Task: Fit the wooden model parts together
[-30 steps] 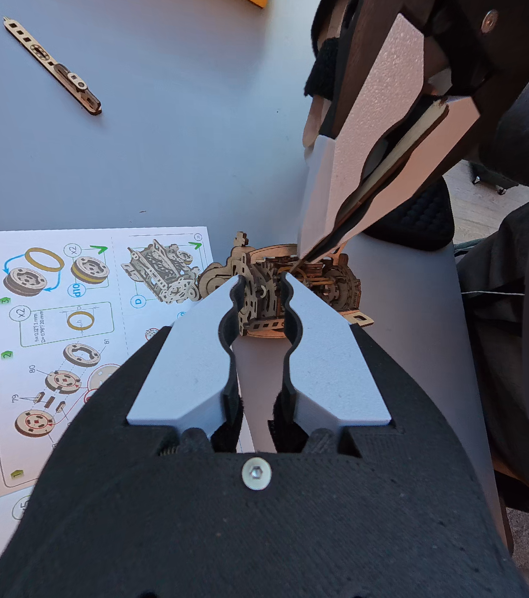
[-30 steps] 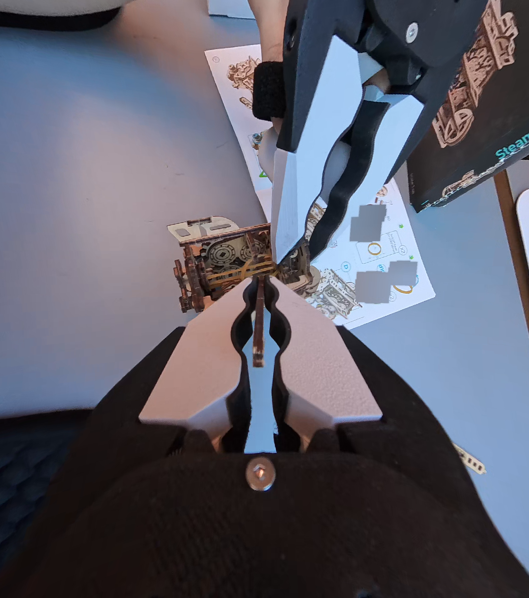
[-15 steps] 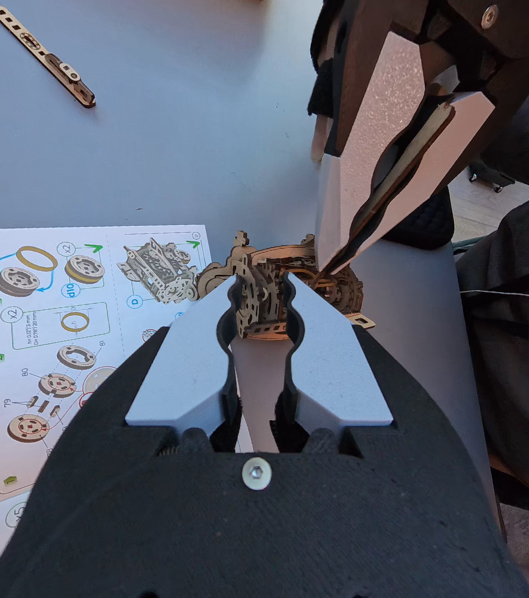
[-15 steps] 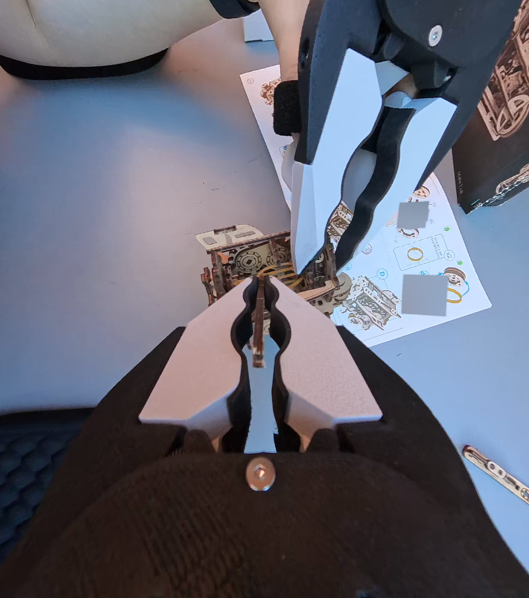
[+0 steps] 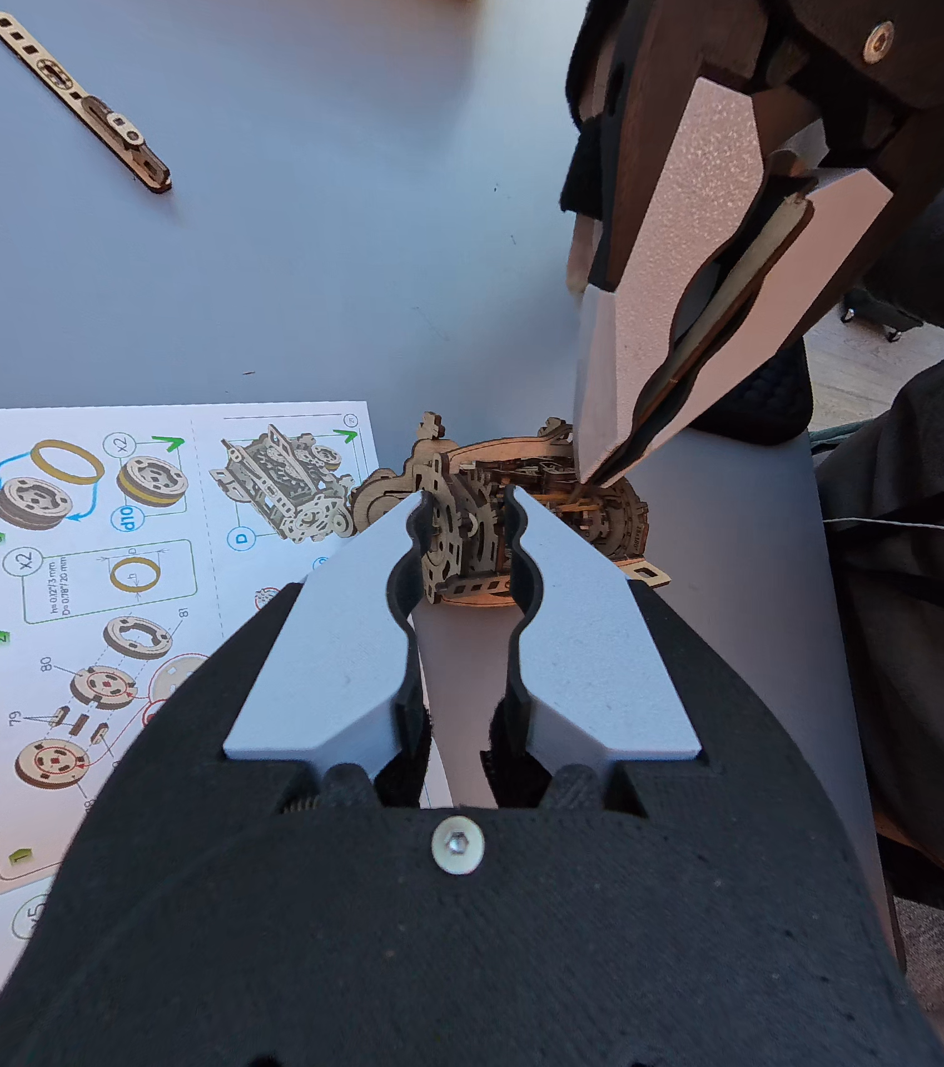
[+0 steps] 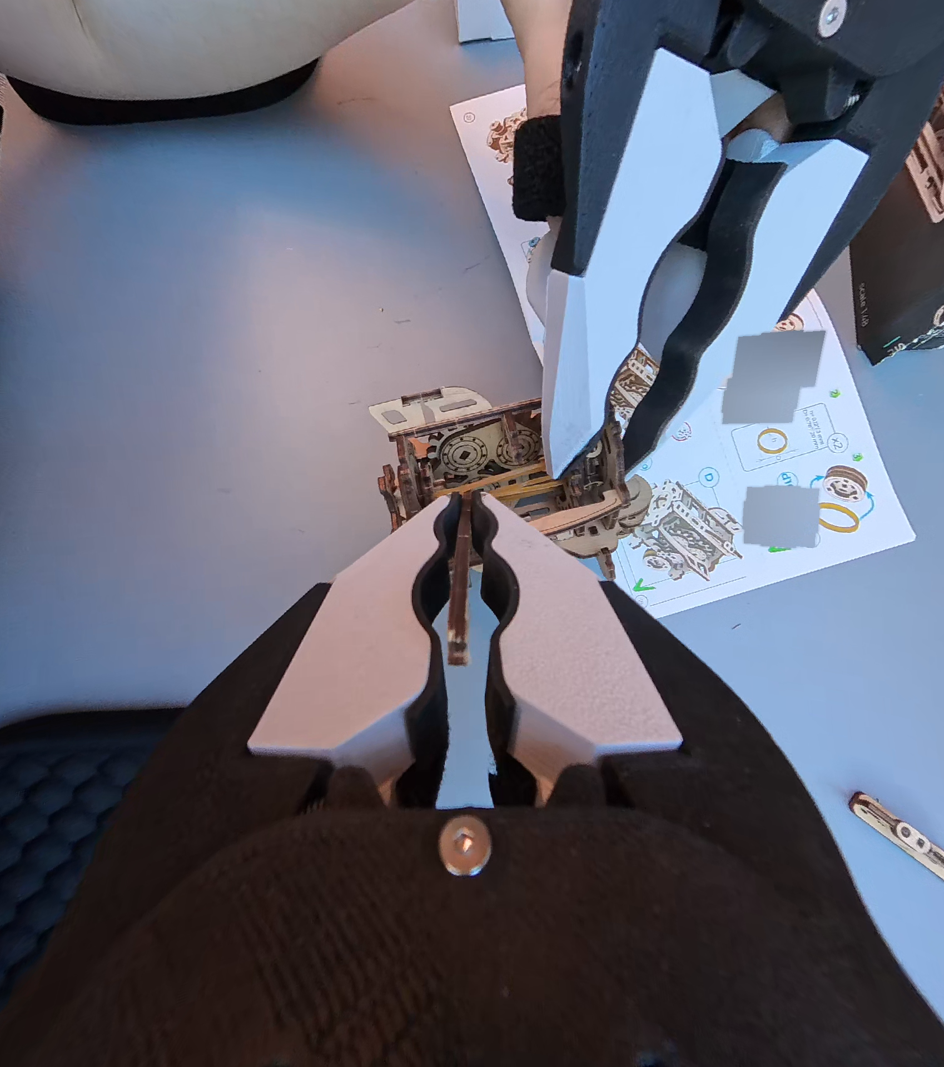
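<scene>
Right now my right gripper (image 6: 461,502) is clenched on a thin wooden strip (image 6: 458,600), both pads pressed flat against its faces. The strip runs lengthwise along my fingers, its long axis pointing straight ahead at the wooden model (image 6: 507,473), which stands on the grey table (image 6: 181,323) just beyond my fingertips. The strip's front end sits at the yellow rubber bands (image 6: 516,482) stretched across the model's open top, touching them or nearly so; I cannot tell which.

My left gripper (image 5: 467,508) comes at the model from the other side and grips one end of it, its fingers (image 5: 354,583) bearing on the gear-work's outer plates, so the model is steadied. From my right wrist view that left claw stands ahead and to the right of my strip, near but not touching it.

The coming move, as I judge it, turns on that alignment: the strip's axis must stay in line with whatever slot lies under the bands, straight ahead and slightly down. The right claw is the nearer one to that spot.

A spare perforated wooden bar (image 5: 80,101) lies well apart on the table, and the instruction sheet (image 5: 129,554) lies beside the model.
</scene>
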A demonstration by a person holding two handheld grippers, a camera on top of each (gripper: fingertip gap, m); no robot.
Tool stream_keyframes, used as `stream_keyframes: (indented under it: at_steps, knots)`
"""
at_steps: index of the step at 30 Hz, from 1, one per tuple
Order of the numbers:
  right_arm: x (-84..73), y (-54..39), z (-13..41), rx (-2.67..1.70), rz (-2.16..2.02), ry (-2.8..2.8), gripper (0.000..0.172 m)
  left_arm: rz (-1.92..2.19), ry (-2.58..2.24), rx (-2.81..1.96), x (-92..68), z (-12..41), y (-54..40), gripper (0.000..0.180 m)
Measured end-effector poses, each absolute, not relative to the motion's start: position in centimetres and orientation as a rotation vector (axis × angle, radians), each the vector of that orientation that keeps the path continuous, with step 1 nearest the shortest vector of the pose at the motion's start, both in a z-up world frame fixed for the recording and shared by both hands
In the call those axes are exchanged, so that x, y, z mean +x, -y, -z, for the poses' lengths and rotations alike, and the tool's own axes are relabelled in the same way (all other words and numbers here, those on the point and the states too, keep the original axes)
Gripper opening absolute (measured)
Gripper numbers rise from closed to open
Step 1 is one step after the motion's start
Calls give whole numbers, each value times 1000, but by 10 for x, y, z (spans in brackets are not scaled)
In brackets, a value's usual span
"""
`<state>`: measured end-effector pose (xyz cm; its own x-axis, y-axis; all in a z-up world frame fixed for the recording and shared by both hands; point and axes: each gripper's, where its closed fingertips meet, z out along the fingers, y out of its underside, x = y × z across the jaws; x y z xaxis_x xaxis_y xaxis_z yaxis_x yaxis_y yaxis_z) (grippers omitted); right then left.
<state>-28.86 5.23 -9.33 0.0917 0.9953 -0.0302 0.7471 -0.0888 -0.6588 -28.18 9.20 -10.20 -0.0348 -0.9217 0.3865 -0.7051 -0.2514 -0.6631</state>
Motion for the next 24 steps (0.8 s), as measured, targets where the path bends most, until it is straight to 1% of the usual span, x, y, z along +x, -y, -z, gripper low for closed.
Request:
stream_keyframes:
  at_steps: [24]
  knots:
    - [-291, -45, 96, -1881, -772, 1730, 1, 1112, -1749, -1959, -282, 102, -93, 20]
